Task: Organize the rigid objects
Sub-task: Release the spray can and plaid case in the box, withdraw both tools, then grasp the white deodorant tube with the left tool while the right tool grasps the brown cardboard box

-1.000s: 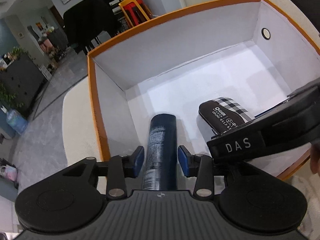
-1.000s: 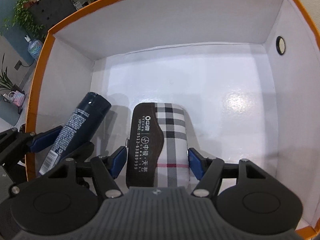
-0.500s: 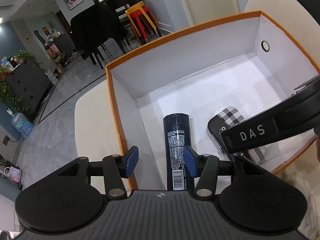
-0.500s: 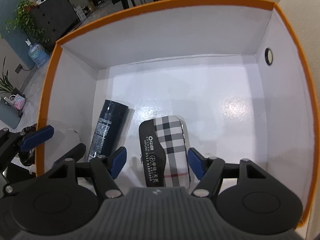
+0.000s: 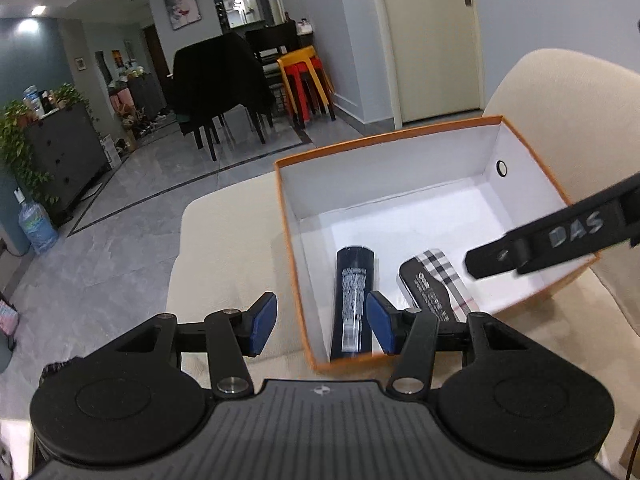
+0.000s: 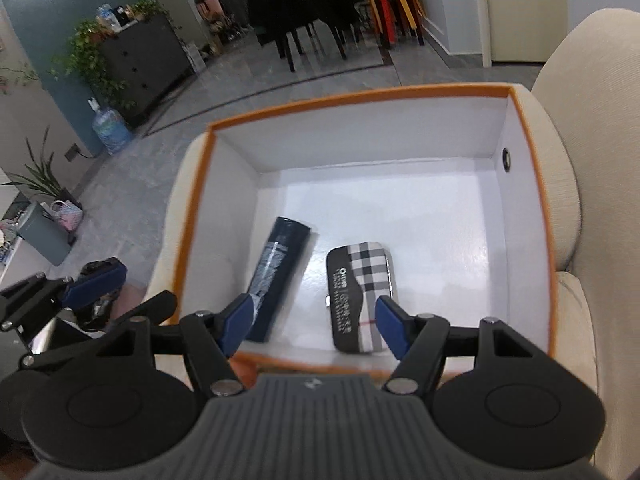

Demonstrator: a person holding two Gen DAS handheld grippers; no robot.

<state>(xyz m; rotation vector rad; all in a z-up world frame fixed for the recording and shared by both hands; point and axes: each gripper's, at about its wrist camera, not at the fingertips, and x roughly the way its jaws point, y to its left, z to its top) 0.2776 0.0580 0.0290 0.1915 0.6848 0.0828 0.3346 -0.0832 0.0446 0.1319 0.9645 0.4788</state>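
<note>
An orange-rimmed white box (image 5: pixel 400 132) (image 6: pixel 360 98) sits on a cream sofa. Inside it lie a dark blue spray can (image 5: pixel 354 296) (image 6: pixel 280 276) and a plaid and black case (image 5: pixel 440 284) (image 6: pixel 358 292), side by side near the front wall. My left gripper (image 5: pixel 322 326) is open and empty, above the box's front left corner. My right gripper (image 6: pixel 316 326) is open and empty, above the box's front edge. The right gripper's arm (image 5: pixel 560 240) crosses the left wrist view. A left blue fingertip (image 6: pixel 96 282) shows in the right wrist view.
The sofa's armrest (image 6: pixel 576 128) rises on the right of the box. Beyond the sofa is grey tiled floor (image 5: pixel 120 240), a black-draped chair (image 5: pixel 220 80), stacked coloured stools (image 5: pixel 304 80), a dark cabinet with plants (image 6: pixel 140 56) and a water jug (image 5: pixel 38 228).
Both grippers have let go and pulled back and up out of the box. The can and the case now lie on the box floor.
</note>
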